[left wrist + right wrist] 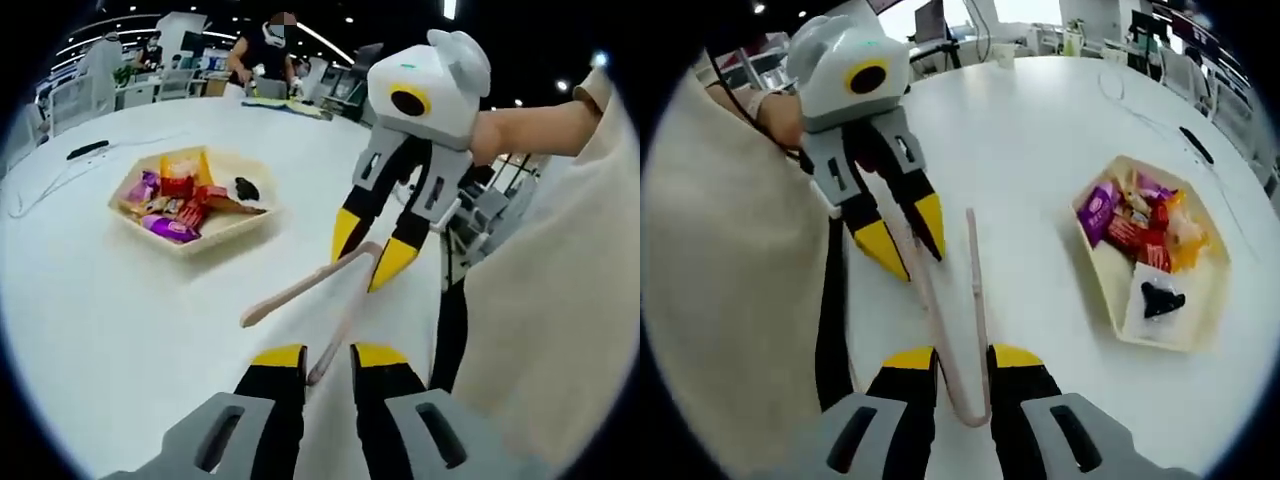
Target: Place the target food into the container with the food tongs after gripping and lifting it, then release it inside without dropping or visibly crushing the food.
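Holding pink food tongs (pixel 960 320) between both tools: my left tool (pixel 327 362) pinches one arm tip between its yellow pads, and my right tool (pixel 962 362) clamps the bent end. Snack packets (pixel 1140 222) lie in a cream hexagonal tray (pixel 1092 262) on the white counter (pixel 1020 130), well apart to the right

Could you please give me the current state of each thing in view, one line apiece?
Food tongs: off the table, held by both claws.
Left claw: shut on one tong arm.
Right claw: shut on the tongs' hinge end.
Container: on the table, holding wrapped snacks and a black item.
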Motion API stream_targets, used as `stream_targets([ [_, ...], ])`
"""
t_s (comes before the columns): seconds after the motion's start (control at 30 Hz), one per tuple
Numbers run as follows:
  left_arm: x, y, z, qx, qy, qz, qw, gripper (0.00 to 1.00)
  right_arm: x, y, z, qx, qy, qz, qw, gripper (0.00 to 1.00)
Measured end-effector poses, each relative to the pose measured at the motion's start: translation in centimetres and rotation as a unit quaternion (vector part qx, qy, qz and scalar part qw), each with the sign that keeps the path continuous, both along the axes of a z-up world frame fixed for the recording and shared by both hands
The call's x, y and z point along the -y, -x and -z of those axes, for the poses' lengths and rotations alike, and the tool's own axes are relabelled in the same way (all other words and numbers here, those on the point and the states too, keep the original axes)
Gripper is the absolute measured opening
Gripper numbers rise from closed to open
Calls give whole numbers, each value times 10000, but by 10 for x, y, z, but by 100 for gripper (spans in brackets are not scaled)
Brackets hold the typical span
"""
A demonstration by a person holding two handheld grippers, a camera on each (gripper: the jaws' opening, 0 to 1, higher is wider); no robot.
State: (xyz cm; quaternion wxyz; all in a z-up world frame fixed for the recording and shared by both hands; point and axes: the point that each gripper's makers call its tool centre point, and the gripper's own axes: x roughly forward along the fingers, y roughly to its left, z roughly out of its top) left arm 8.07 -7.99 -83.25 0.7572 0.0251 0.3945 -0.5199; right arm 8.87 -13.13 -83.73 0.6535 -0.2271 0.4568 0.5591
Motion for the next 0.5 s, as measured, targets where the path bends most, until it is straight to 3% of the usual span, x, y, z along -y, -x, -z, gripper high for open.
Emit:
stream_targets([
  [0.5, -1, -4, 7, -131, -16, -141, 9998, 16, 0, -3, 10, -130, 145, -31, 9998, 19],
])
